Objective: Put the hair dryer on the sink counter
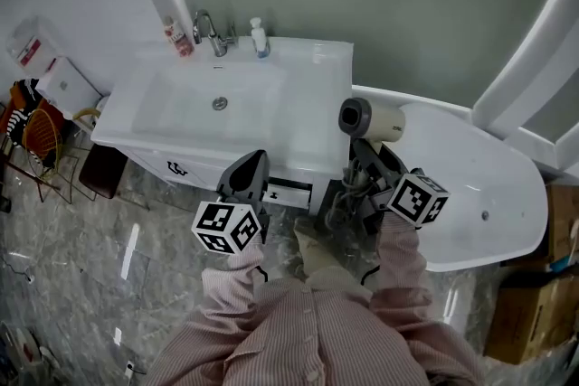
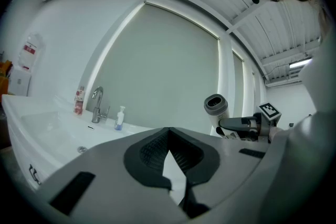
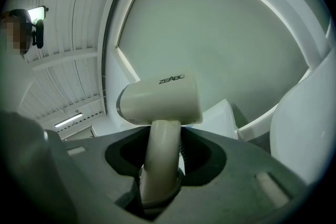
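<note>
Got a big white bathtub (image 1: 488,185) sprawled at 3 o'clock in the head view, then the white sink counter (image 1: 317,104) up at 11. Next down, right claw (image 3: 163,165) clamped on the handle of the cream hair dryer (image 3: 160,99), up in the air at 2 o'clock over the counter's right edge, grey end turned toward the counter. Left claw (image 2: 169,152) pinched together and empty, at 9 o'clock from the right one. Tiny stuff: faucet (image 1: 210,33) and soap bottle (image 1: 260,38) along the counter's back rim.
</note>
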The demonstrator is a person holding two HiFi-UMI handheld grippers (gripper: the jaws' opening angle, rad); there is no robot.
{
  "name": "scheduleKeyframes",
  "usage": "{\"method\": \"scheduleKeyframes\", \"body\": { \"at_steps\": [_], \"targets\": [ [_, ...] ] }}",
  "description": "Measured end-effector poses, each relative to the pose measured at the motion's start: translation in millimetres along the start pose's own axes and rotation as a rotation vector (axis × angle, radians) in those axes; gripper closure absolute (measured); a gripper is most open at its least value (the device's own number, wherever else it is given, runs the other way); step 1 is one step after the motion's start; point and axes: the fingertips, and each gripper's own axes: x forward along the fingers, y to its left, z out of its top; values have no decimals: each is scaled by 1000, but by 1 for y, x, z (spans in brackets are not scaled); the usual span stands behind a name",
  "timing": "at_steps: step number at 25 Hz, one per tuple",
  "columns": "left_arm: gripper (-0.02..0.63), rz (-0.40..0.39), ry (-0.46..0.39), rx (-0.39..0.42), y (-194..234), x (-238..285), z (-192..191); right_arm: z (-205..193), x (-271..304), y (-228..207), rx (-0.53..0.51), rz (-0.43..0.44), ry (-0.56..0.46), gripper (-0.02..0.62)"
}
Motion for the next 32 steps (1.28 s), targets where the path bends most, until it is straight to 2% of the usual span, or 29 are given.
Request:
{"method": "scheduleKeyframes", "body": {
  "at_steps": [17, 25, 32],
  "targets": [
    [609, 42, 84, -92, 99, 136, -13, 14, 166, -91, 51, -28, 128, 432],
    [609, 33, 145, -139, 126, 194, -31, 14, 217, -132, 74, -65, 186, 432],
    [609, 38, 207, -174, 132, 225, -53, 4, 239, -163, 85, -108, 264, 431]
  ]
}}
